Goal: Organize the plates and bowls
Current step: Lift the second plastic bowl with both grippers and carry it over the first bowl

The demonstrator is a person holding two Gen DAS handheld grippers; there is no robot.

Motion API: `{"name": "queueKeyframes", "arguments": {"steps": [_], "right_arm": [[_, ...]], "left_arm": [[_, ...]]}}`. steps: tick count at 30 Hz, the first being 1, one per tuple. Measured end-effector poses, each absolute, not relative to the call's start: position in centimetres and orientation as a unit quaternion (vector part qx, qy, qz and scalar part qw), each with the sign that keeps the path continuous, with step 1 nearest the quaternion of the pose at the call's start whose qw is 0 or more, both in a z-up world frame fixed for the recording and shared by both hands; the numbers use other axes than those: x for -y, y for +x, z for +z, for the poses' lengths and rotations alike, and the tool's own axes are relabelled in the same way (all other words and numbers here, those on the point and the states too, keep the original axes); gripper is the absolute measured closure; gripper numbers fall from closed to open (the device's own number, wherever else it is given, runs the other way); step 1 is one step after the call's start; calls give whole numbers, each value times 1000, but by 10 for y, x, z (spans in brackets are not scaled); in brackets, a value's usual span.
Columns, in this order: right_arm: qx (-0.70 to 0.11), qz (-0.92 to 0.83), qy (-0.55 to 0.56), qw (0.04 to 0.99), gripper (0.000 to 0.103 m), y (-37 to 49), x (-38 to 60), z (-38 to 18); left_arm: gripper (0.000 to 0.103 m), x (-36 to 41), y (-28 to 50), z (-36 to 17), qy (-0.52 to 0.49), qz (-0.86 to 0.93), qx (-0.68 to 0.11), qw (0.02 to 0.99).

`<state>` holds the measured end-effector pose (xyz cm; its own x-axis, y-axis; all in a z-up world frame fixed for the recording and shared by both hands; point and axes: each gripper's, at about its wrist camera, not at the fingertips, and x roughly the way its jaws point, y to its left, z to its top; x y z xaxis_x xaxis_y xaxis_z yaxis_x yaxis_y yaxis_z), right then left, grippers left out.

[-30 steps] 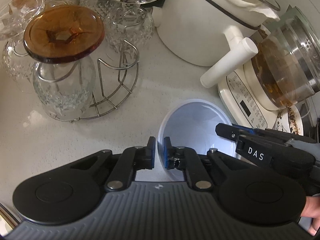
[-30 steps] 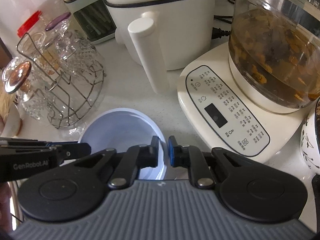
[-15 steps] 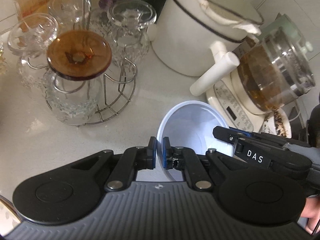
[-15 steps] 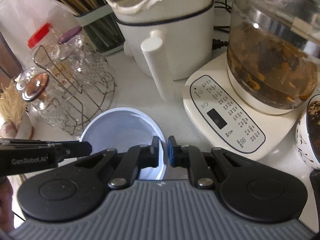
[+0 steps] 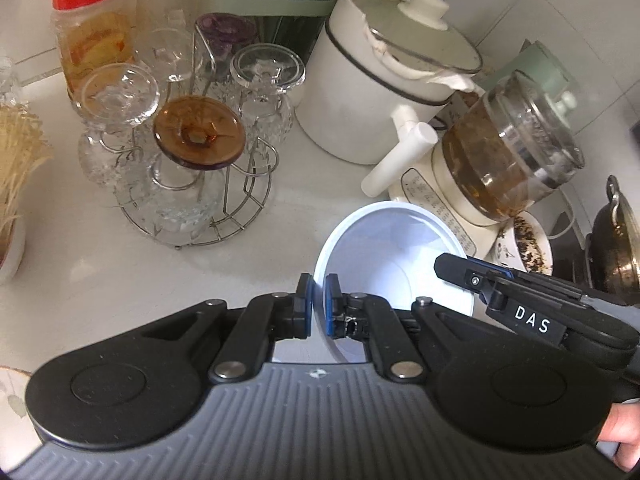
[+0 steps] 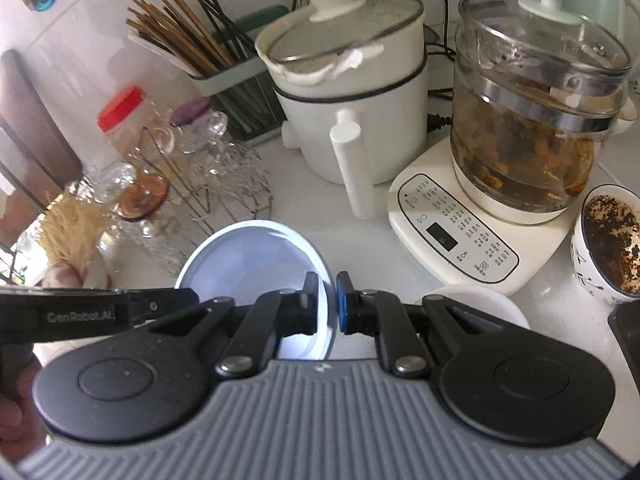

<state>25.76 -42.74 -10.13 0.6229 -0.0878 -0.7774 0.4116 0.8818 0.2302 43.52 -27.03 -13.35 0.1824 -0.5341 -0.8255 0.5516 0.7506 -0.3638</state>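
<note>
Left wrist view: left tool (image 5: 317, 304) pinches the near rim of the white bowl (image 5: 384, 256), lower centre, held tilted above the worktop (image 5: 100, 280); right tool enters lower right. Right wrist view: right tool (image 6: 328, 302) pinches the opposite rim; bowl plain, glossy, empty; placement not yet done, I judge.

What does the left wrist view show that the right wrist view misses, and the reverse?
Only the left wrist view: a dark wok at the far right edge.

Only the right wrist view: a white dish on the counter just past the right tongs, and chopsticks in their holder.

Both: the white bowl held by its rim between the left tongs and the right tongs, the glass rack, white pot, and tea kettle.
</note>
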Motion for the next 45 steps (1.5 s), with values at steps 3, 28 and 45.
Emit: {"name": "queueKeyframes", "arguments": {"steps": [3,28,45], "right_arm": [[-402,-140,197,883,91,254,422,-93],[-421,-72,203,881,91,255,359,-94],[-491,-70,182,849,91,260,334,-138]], "left_arm": [[96,260,431,-126,1,-356,-529,771],[96,169,414,-115,-21,-325,-527,785],[96,149,407,-158,-13,-298,-561,772]]}}
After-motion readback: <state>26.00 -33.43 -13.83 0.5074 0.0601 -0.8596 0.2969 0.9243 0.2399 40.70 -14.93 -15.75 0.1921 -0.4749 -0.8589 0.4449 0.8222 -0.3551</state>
